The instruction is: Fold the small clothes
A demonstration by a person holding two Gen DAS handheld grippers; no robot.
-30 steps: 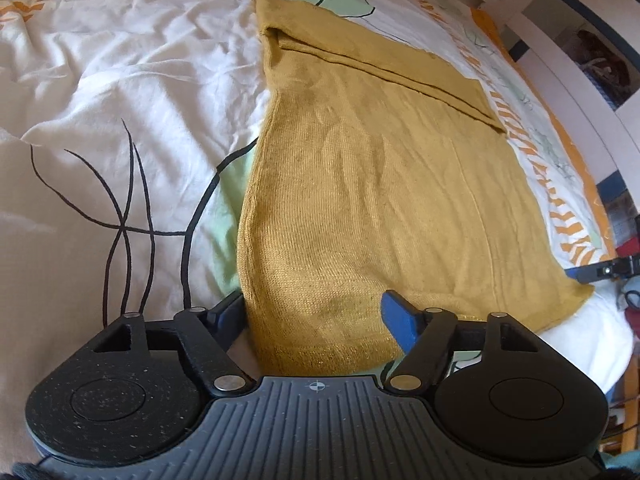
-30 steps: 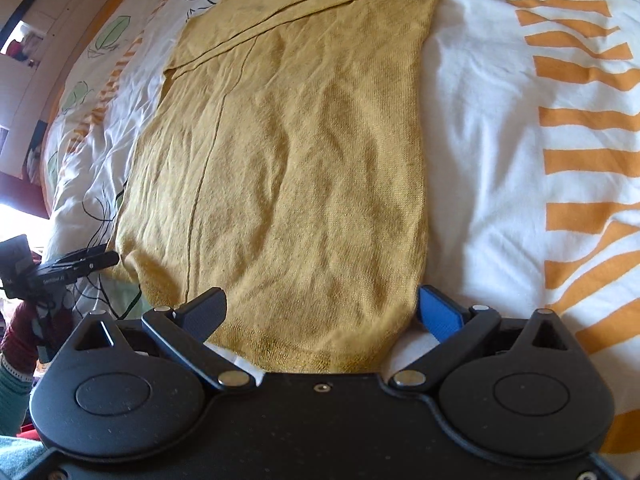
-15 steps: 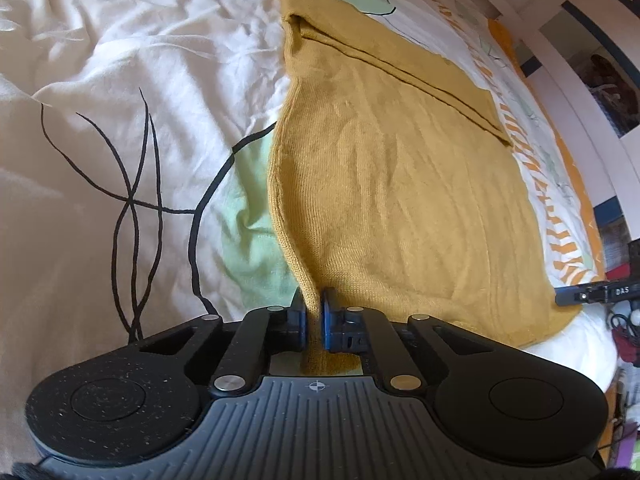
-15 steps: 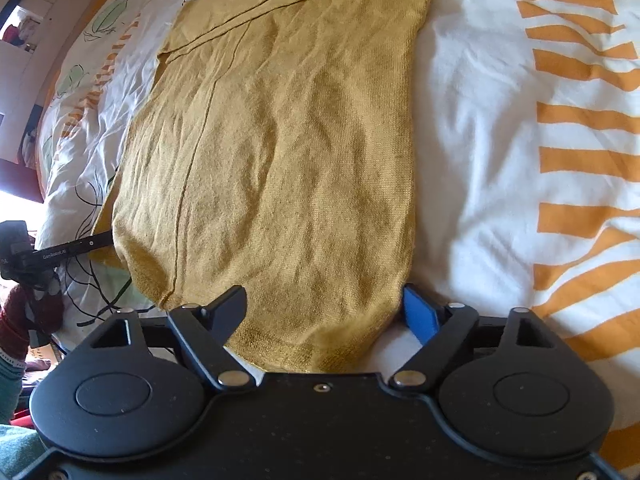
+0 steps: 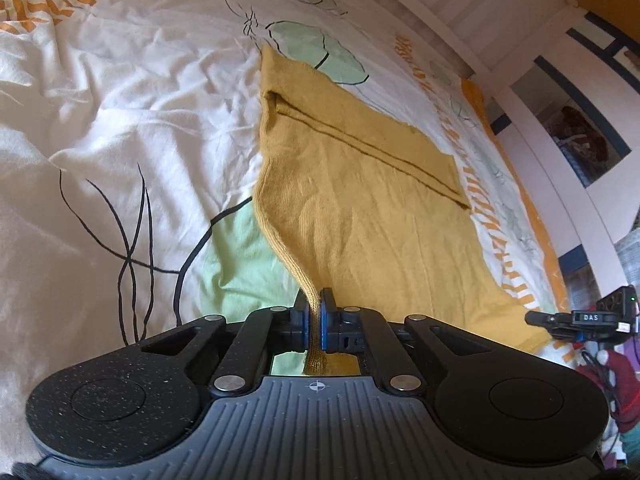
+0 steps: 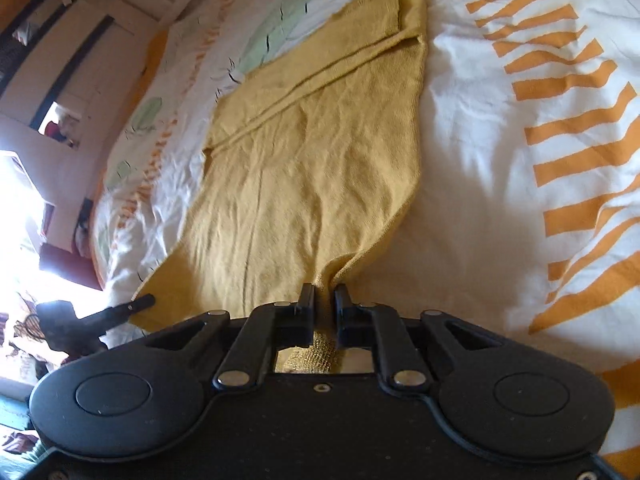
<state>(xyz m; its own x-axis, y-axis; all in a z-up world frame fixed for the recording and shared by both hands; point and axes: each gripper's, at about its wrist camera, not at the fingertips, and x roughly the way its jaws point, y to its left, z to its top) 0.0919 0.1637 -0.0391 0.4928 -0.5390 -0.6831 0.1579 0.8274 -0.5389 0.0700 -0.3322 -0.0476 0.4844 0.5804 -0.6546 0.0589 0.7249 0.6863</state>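
A mustard-yellow knit garment (image 5: 360, 200) lies flat on a bed, with a folded band across its far end. My left gripper (image 5: 314, 312) is shut on the garment's near left hem corner, which bunches between the blue pads. In the right wrist view the same garment (image 6: 312, 168) stretches away from me. My right gripper (image 6: 324, 304) is shut on the near right hem corner, lifted a little so the cloth tents up. The other gripper's tip shows at the far corner in each view, the right gripper in the left wrist view (image 5: 576, 318) and the left gripper in the right wrist view (image 6: 100, 316).
The bed cover (image 5: 120, 120) is white with black line drawings, green leaves and orange stripes (image 6: 568, 128). A white wall and shelving (image 5: 560, 100) run along the far side of the bed. A bright window (image 6: 16, 208) and clutter lie beyond the bed's left edge.
Both grippers were open around the near hem. The left shut on its corner first, then the right shut on its corner. Both have since lifted, pulling the hem up off the bed.
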